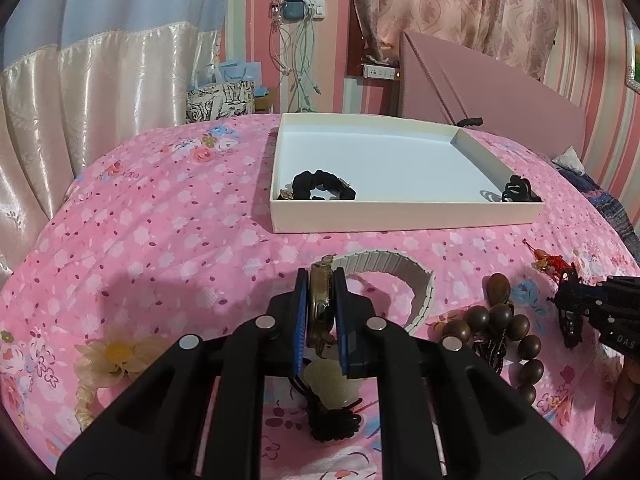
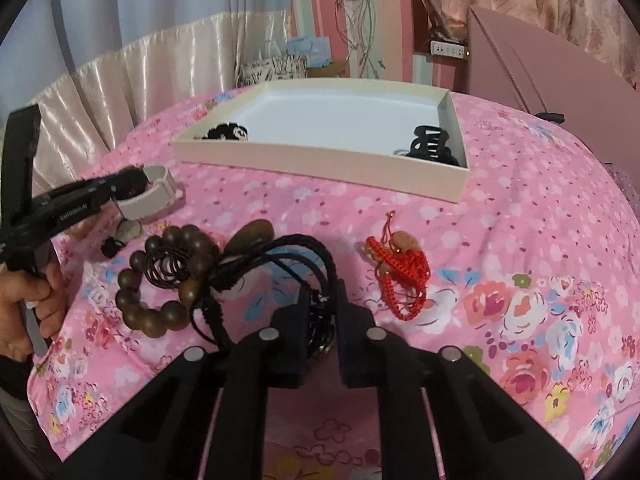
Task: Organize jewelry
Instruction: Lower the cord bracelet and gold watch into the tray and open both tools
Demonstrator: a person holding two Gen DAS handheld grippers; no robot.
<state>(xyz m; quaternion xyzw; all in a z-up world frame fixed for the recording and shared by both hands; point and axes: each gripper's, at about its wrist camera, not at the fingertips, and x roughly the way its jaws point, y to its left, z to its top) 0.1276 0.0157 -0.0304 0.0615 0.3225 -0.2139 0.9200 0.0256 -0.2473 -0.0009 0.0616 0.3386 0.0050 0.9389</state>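
My left gripper (image 1: 321,284) is shut on the gold case of a watch (image 1: 319,304) with a grey link band (image 1: 400,276), low over the pink bedspread. It also shows in the right wrist view (image 2: 132,184). My right gripper (image 2: 322,300) is shut on a black cord necklace (image 2: 280,256). The white tray (image 1: 400,216) lies beyond, with a black scrunchie watch (image 1: 320,184) and a black hair claw (image 1: 518,190) inside. A brown bead bracelet (image 2: 160,280) and a red cord charm (image 2: 400,276) lie on the bed.
A cream fabric flower (image 1: 116,354) lies left of my left gripper, and a pale jade pendant on a black cord (image 1: 330,388) lies under it. A pink board (image 1: 480,84) leans behind the tray. Curtains hang at the bed's left edge.
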